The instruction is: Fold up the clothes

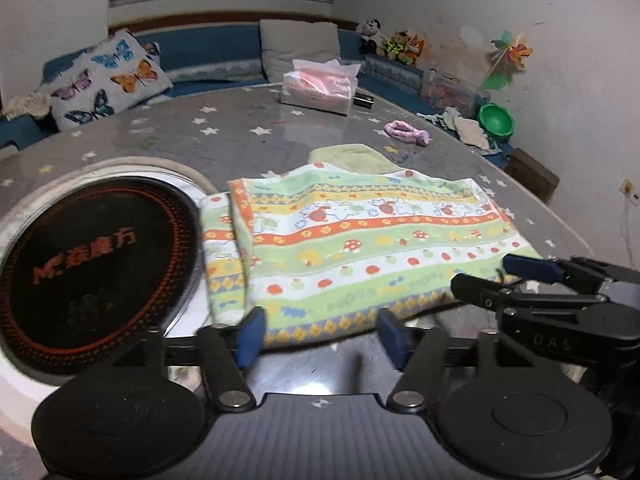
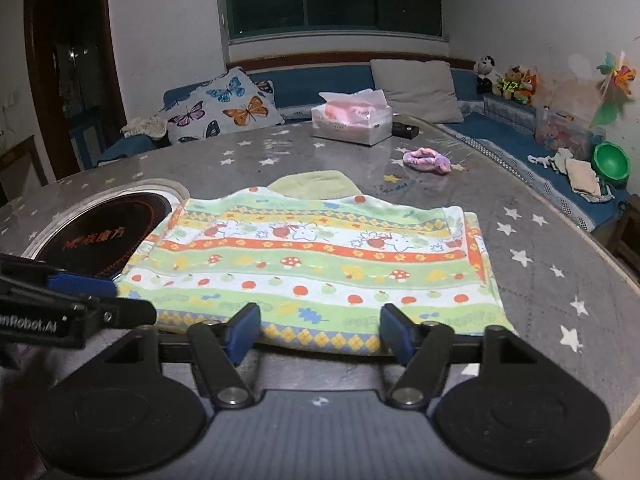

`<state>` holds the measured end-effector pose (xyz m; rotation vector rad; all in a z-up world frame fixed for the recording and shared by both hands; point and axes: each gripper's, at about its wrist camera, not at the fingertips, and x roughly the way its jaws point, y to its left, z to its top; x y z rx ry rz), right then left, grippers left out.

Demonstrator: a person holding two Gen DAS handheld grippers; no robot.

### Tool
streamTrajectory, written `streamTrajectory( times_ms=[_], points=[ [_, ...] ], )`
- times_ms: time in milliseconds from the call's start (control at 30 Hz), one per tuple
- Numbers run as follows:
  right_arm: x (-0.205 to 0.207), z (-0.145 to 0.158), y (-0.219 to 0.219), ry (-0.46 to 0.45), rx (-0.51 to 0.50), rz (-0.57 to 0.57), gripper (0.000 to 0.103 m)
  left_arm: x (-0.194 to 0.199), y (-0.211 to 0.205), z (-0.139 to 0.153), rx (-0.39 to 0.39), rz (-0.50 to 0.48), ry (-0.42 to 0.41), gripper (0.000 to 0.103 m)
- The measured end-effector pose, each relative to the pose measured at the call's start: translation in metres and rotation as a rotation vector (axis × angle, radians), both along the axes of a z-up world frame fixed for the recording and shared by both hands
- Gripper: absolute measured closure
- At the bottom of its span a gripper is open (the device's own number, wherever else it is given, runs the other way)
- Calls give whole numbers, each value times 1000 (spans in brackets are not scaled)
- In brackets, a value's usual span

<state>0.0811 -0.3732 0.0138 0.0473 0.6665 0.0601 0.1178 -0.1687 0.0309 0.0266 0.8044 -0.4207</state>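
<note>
A folded towel [image 1: 352, 248] [image 2: 320, 264], striped green, orange and white with mushrooms and apples, lies flat on the grey star-patterned table [image 1: 240, 128]. My left gripper [image 1: 320, 332] is open at the towel's near edge, and the hem lies between its blue pads without being pinched. My right gripper [image 2: 320, 330] stands open the same way, further right along that hem. Each gripper shows in the other's view: the right gripper [image 1: 504, 276] at the towel's right corner, the left gripper [image 2: 112, 298] at its left corner. A pale yellow-green cloth [image 1: 352, 158] [image 2: 316, 182] peeks out behind the towel.
A round black cooktop [image 1: 92, 272] [image 2: 104, 228] is set into the table left of the towel. Further back sit a tissue box [image 1: 318, 88] and a pink-purple scrunchie [image 1: 406, 131]. A blue bench with a butterfly pillow [image 1: 104, 80] and a green bowl [image 1: 496, 120] rings the table.
</note>
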Motion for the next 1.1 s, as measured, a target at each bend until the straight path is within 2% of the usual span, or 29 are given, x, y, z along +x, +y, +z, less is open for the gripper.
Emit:
streamTrajectory(
  times_ms=[33,100,167,300,333,400,633,1100],
  points=[
    [-1,0,1,-2,1,-5,21,-4,1,1,7,0,-12,28],
    [-4,1,3,-4,6,-11,19,-11,5,1,12,-2,-20,21],
    [-5,1,6,-3,13,-15,12,-17,9,1,9,3,-25,15],
    [-10,3,13,-7,22,-14,5,-27,19,1,1,14,-36,7],
    [-12,3,16,-9,22,-14,0,-30,22,1,-1,17,-41,5],
    [-16,4,20,-16,22,-19,0,-35,28,2,-9,22,-50,0],
    [-27,1,30,-7,56,-46,0,-49,51,1,-57,53,-56,0],
    [-40,-6,40,16,57,-65,0,-64,64,-2,-54,112,-43,0]
  ],
)
